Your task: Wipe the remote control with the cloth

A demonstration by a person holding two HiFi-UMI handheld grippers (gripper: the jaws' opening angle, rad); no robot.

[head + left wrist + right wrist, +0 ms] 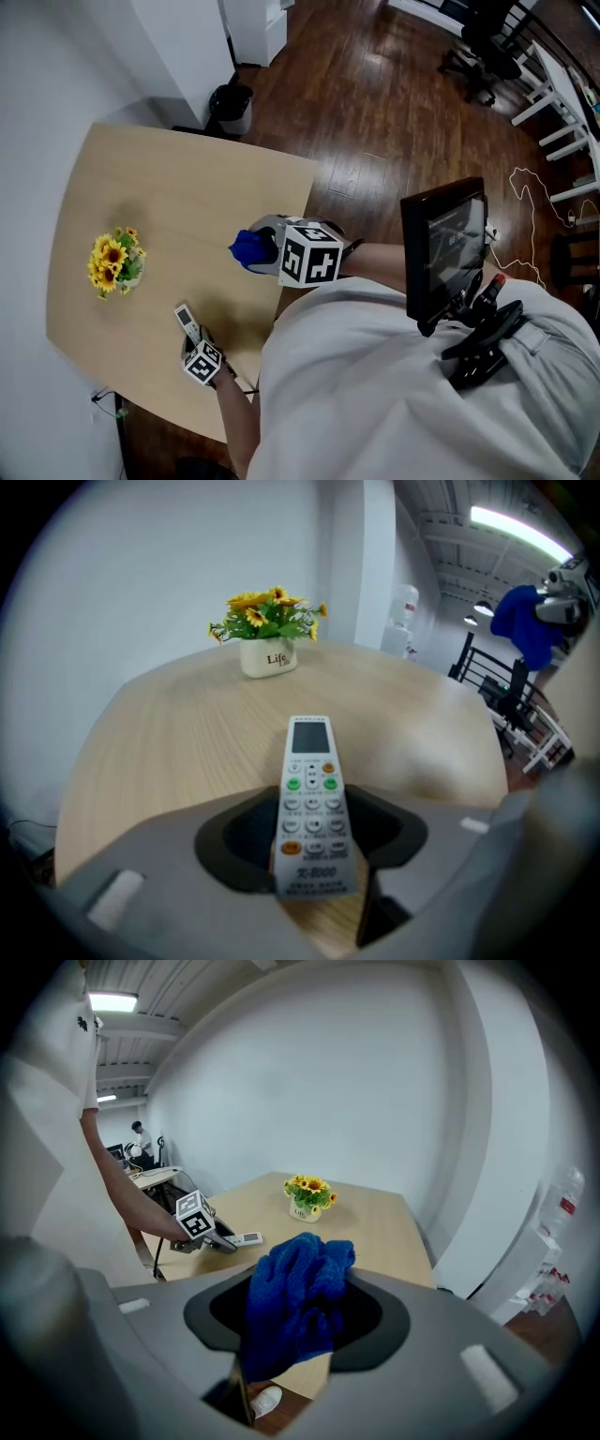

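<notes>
Head view: left tool (pixel 194 339) and right tool (pixel 267 251) hang apart over the pale wooden bench (pixel 187 187); wiping seems unstarted. Left gripper view: narrow jaws clamp the slim white remote control (pixel 310 799). Right gripper view: jaws pinch bunched blue cloth (pixel 298 1297)

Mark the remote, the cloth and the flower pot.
remote control (pixel 311 803), left gripper view, on its keypad.
cloth (pixel 298 1297), right gripper view, on its bunched middle.
flower pot (pixel 269 657), left gripper view, on its white front.
</notes>
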